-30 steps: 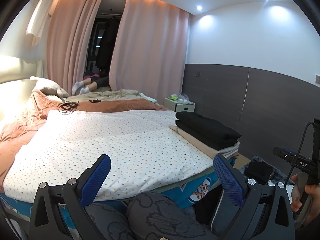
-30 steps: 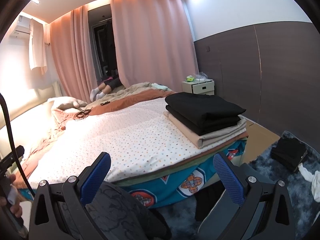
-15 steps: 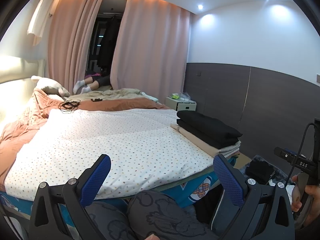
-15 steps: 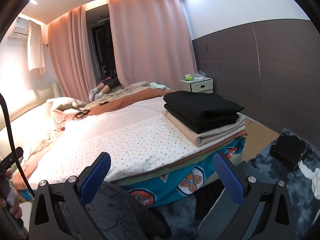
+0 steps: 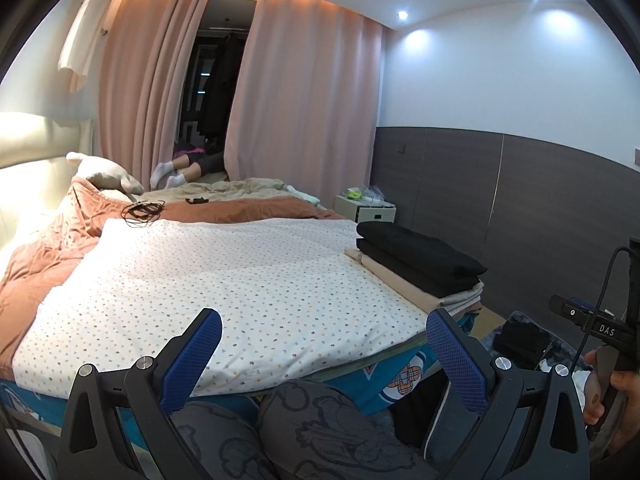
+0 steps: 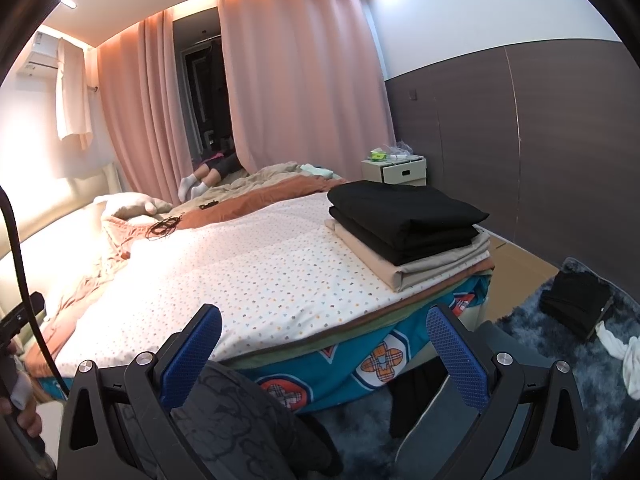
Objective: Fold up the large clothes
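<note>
Both views have crept slightly nearer the bed over the last second; left gripper [image 5: 324, 354] and right gripper [image 6: 324, 354] spread, empty; ahead-right, folded black-and-beige fabric stack [image 6: 408, 226] unchanged, suggesting a pause between garments.

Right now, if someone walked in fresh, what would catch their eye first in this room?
Probably the neat stack of folded clothes, black pieces on top of beige ones, sitting at the right corner of the bed near its foot. Next comes the broad dotted white sheet spread over the mattress, with a rumpled rust-coloured blanket bunched along the headboard side. Both the left gripper and the right gripper are open and hold nothing, in front of the foot of the bed.
</note>
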`<state>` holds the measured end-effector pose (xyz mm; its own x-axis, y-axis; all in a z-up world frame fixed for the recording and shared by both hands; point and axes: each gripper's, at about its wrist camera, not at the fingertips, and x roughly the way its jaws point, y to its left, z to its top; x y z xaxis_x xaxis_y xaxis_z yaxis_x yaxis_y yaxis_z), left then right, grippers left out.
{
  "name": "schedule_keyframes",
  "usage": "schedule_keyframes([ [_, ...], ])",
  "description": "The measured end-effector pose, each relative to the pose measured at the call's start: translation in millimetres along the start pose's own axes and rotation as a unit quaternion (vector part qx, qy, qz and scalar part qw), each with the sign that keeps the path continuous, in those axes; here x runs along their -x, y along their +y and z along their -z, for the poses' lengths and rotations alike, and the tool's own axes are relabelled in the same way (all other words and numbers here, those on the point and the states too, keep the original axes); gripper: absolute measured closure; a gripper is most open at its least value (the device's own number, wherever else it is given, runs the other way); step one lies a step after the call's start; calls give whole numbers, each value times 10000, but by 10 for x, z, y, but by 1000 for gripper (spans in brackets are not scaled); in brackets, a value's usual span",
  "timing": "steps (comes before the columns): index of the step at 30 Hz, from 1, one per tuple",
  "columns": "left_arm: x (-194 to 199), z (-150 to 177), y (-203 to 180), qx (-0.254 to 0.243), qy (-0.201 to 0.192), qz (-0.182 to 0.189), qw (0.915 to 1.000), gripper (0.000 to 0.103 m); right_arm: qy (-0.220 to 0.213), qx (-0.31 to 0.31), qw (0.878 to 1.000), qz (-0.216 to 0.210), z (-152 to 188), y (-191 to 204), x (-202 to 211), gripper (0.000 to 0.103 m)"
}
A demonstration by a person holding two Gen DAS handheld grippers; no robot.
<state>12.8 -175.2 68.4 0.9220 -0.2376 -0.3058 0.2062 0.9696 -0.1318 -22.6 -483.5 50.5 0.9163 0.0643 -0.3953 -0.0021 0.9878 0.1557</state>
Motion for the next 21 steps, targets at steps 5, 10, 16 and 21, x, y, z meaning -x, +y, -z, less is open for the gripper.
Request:
schedule_keyframes([
  [5, 13, 6, 15, 41, 30, 27, 10000, 0, 3, -2, 10000, 6, 16, -9, -4, 0],
  [10, 34, 16, 13, 54, 25, 13, 10000, 0, 24, -3, 10000, 34, 49, -20, 2, 0],
  [16, 48, 30, 20, 73, 50, 13, 10000, 0, 12, -7, 10000, 53, 73, -18, 20, 0],
  [21, 93, 35, 31, 55, -10, -11, 10000, 0, 8, 3, 10000, 67, 90, 1, 62, 0],
])
